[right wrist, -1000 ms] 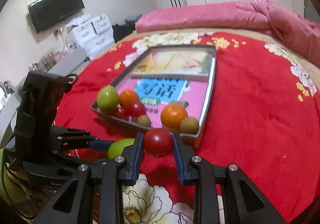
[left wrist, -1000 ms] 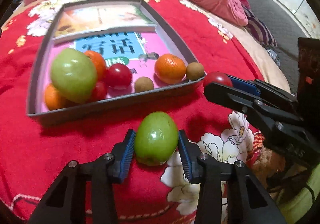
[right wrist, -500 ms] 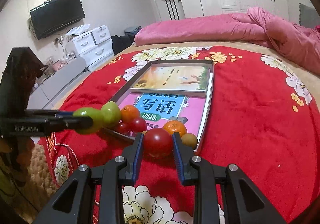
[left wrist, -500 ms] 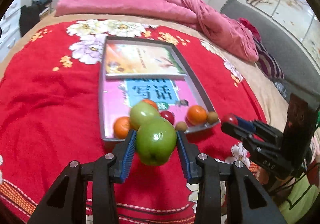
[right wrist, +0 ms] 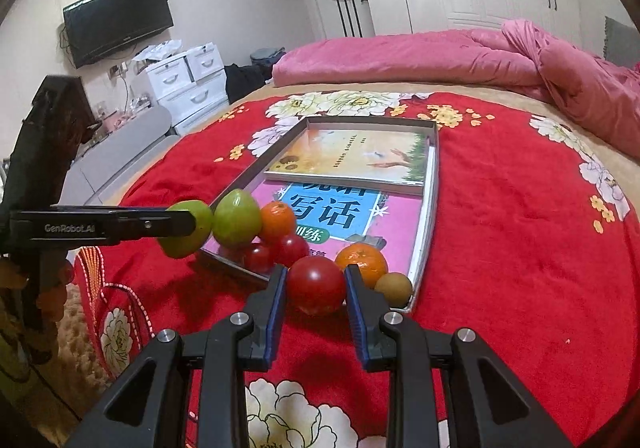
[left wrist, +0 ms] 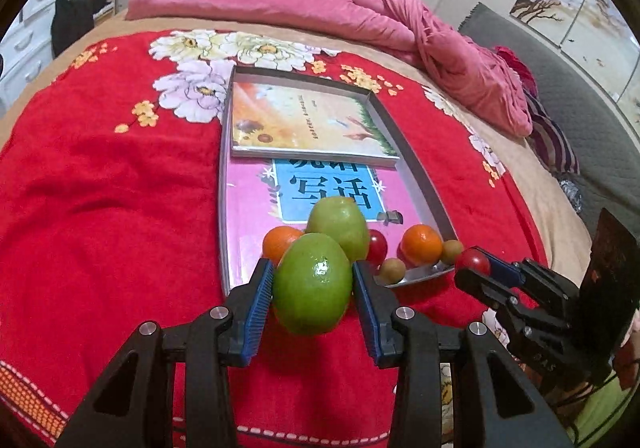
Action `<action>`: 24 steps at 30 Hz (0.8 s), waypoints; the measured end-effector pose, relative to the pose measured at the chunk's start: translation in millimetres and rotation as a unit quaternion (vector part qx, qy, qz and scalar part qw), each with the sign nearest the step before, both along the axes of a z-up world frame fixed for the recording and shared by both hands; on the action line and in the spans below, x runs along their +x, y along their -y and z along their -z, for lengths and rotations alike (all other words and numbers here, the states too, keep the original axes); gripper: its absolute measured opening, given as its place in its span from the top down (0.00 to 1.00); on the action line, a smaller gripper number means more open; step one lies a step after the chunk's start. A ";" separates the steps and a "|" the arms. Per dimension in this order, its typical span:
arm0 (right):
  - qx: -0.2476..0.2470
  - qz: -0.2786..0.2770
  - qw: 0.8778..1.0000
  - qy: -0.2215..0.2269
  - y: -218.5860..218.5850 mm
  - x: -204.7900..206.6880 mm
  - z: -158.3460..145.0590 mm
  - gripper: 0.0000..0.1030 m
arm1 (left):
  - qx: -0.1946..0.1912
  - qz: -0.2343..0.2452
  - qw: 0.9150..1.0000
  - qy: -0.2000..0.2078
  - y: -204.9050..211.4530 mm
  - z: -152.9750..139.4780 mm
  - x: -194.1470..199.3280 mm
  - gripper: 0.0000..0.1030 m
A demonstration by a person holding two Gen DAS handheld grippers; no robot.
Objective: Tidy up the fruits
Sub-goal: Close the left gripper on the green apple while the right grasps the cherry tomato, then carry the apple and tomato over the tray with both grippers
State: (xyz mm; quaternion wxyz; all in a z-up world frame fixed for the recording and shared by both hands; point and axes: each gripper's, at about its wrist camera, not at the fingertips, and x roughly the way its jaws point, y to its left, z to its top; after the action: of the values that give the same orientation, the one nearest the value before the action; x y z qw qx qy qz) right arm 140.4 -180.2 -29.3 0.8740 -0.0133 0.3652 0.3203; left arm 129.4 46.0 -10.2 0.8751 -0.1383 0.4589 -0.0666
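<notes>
My left gripper (left wrist: 313, 290) is shut on a green apple (left wrist: 312, 289) and holds it in the air just before the near end of a grey tray (left wrist: 425, 184). The apple also shows in the right wrist view (right wrist: 187, 228). My right gripper (right wrist: 315, 285) is shut on a red tomato (right wrist: 316, 285), held above the blanket at the tray's near right corner; it shows in the left wrist view (left wrist: 473, 262). In the tray's near end lie a second green apple (left wrist: 339, 226), two oranges (left wrist: 422, 244), small red tomatoes (left wrist: 377, 244) and two brown longans (left wrist: 391, 269).
The tray (right wrist: 431, 184) lies on a red flowered blanket (left wrist: 100, 188) on a bed and holds two books (left wrist: 308, 126). A pink quilt (left wrist: 360, 16) lies along the far side. White drawers (right wrist: 188, 80) and a TV (right wrist: 116, 20) stand to the left.
My left gripper has lifted the green apple off the blanket and drawn back and up. My right gripper has risen with the red tomato. The fruit in the tray has not moved.
</notes>
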 end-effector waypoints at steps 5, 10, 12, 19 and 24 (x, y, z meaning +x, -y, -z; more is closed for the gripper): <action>-0.005 -0.006 1.000 0.006 -8.5 0.9 0.0 0.72 | 0.003 0.002 1.000 0.001 3.4 3.6 6.7 0.59; -0.011 -0.005 1.000 0.011 -13.4 4.0 0.9 0.72 | 0.003 0.005 1.000 0.003 7.7 4.7 13.6 0.60; -0.014 -0.002 1.000 0.015 -13.6 4.6 1.4 0.72 | 0.006 0.006 1.000 0.004 9.9 5.0 15.8 0.60; -0.028 0.002 0.999 0.025 -18.2 6.7 2.7 0.72 | 0.004 0.008 1.000 0.004 11.8 6.9 19.5 0.60; -0.038 -0.002 0.999 0.032 -24.6 8.2 4.2 0.72 | 0.005 0.008 1.000 0.003 12.3 8.0 20.9 0.60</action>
State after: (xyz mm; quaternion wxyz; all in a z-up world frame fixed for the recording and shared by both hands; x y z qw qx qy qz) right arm 148.6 -155.6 -33.4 0.8833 -0.0580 0.3491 0.3075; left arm 150.3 33.7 -18.2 0.8768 -0.1303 0.4572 -0.0721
